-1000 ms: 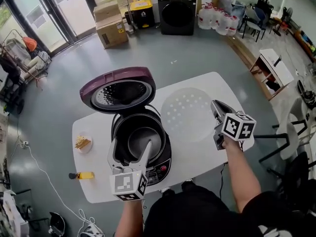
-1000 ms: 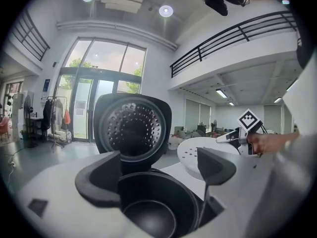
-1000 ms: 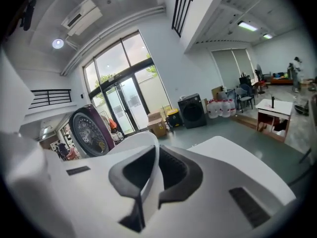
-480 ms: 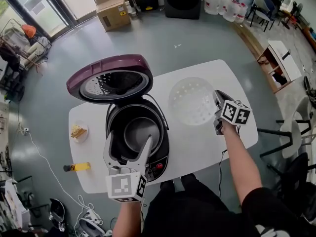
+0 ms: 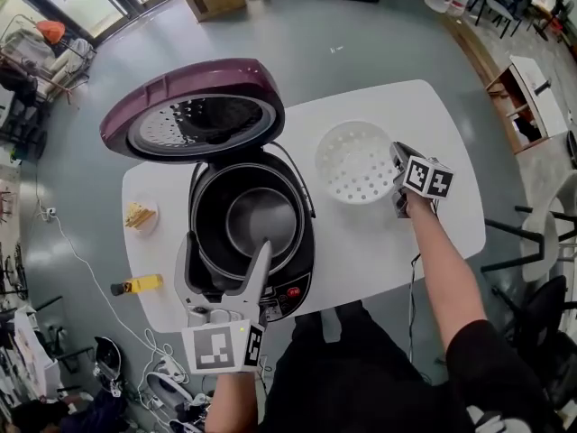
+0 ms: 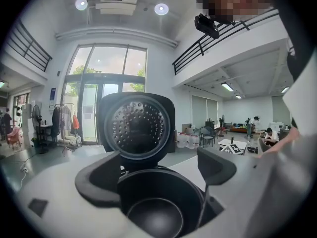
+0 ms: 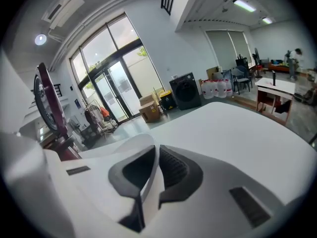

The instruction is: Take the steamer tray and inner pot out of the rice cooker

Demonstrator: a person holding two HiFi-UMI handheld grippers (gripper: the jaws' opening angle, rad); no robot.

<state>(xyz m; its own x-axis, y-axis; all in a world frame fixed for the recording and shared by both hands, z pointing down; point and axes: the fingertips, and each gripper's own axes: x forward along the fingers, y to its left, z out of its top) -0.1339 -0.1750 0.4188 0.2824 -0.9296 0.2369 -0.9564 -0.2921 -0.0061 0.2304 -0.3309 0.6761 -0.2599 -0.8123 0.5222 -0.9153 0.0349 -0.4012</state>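
The rice cooker (image 5: pixel 290 289) stands on the white table (image 5: pixel 397 242) with its purple lid (image 5: pixel 194 111) raised. The dark inner pot (image 5: pixel 261 224) sits inside it, also seen from the left gripper view as the inner pot (image 6: pixel 158 212) below the lid (image 6: pixel 138 125). My left gripper (image 5: pixel 225 246) hovers open at the cooker's front rim; the left gripper (image 6: pixel 158 175) holds nothing. The white perforated steamer tray (image 5: pixel 356 162) is right of the cooker, on or just above the table. My right gripper (image 5: pixel 398 162) is shut on its right rim; the thin tray wall (image 7: pixel 124 145) shows between the pads of the right gripper (image 7: pixel 156 170).
A small plate with food (image 5: pixel 140 215) and a yellow object (image 5: pixel 135 285) lie at the table's left end. Chairs (image 5: pixel 532 242) stand off the right edge. Cables and clutter lie on the floor at the lower left.
My right gripper has come down with the steamer tray towards the table beside the cooker. The left gripper has stayed open at the cooker's front.
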